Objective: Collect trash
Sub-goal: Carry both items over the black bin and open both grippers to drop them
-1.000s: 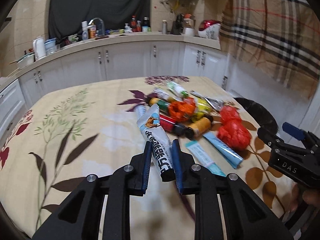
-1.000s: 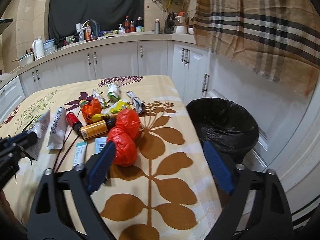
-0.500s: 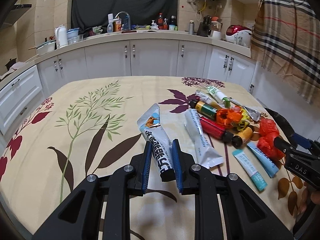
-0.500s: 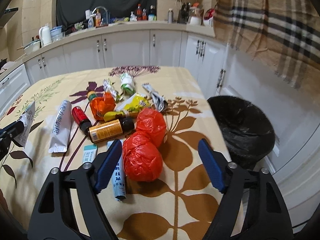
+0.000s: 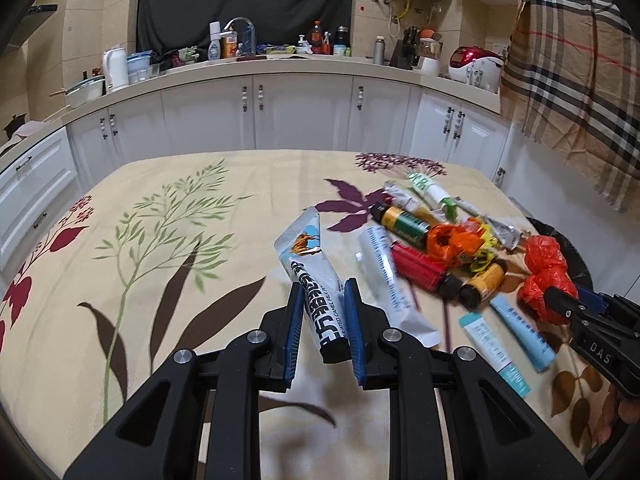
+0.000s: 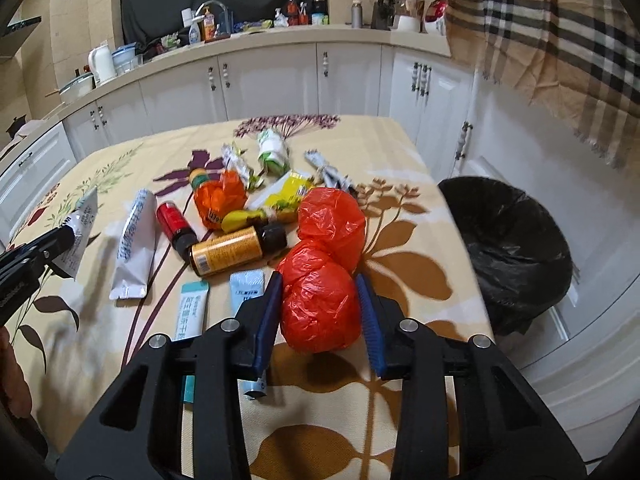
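Observation:
My left gripper (image 5: pixel 322 302) is shut on a white-and-black toothpaste tube (image 5: pixel 316 282) and holds it above the table; the tube also shows in the right wrist view (image 6: pixel 78 232). My right gripper (image 6: pixel 320 308) has closed around the nearer of two red crumpled plastic bags (image 6: pixel 318 304); its pads touch the bag's sides. The second red bag (image 6: pixel 332 224) lies just behind. A trash pile lies on the flowered tablecloth (image 5: pixel 160 240): a white tube (image 6: pixel 134 244), a red bottle (image 6: pixel 176 226), an amber bottle (image 6: pixel 236 250), an orange wrapper (image 6: pixel 218 198), blue tubes (image 5: pixel 520 332). A black-lined bin (image 6: pixel 508 248) stands right of the table.
White kitchen cabinets (image 5: pixel 304 112) and a cluttered counter (image 5: pixel 260 56) run behind the table. A plaid cloth (image 6: pixel 560 40) hangs at the upper right above the bin. The table's right edge (image 6: pixel 456 216) runs next to the bin.
My right gripper has moved in from beside the bin and closed from wide open onto the nearer red bag. My left gripper, still holding the tube, has drawn back to the left.

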Tool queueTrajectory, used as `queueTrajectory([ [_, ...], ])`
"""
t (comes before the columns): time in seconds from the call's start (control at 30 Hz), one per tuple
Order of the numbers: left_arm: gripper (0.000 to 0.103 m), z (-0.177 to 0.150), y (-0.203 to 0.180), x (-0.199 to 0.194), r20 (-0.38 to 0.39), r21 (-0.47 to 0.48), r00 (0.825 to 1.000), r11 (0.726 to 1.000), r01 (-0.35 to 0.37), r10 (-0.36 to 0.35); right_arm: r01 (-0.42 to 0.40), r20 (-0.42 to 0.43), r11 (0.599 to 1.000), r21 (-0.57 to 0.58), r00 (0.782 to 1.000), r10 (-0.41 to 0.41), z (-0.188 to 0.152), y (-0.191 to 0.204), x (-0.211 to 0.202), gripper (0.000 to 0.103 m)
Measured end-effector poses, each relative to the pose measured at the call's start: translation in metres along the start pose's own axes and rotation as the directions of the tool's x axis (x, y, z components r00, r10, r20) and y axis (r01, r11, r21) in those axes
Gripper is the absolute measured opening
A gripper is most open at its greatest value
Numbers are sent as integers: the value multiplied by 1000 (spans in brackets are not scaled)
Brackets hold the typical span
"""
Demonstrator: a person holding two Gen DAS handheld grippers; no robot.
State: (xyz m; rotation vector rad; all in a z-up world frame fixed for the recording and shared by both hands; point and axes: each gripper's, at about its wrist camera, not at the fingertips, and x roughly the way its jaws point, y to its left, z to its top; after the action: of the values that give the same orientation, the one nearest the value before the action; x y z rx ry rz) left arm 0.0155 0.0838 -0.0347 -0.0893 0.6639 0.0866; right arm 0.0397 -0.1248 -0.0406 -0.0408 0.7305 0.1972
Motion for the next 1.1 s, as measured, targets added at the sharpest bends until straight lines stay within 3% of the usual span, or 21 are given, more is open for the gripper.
queueTrajectory([
  [0.27, 22, 24, -45, 1, 40, 67, 995, 994, 84, -87, 72, 98, 997, 41, 992, -76, 22, -35, -24, 36],
  [0.57, 22, 59, -126, 16, 81, 185, 971, 960, 208, -226, 203, 155, 973, 112, 963, -219, 44, -100, -25, 36],
  [0.83, 22, 74, -205, 43, 74, 287, 948, 917, 277, -310, 277, 151, 946, 169, 941, -303, 53, -157, -5, 36],
  [1.1, 22, 81, -265, 78, 9, 345, 940, 883, 318, -342, 313, 120, 926, 211, 932, -343, 56, -202, 19, 36],
])
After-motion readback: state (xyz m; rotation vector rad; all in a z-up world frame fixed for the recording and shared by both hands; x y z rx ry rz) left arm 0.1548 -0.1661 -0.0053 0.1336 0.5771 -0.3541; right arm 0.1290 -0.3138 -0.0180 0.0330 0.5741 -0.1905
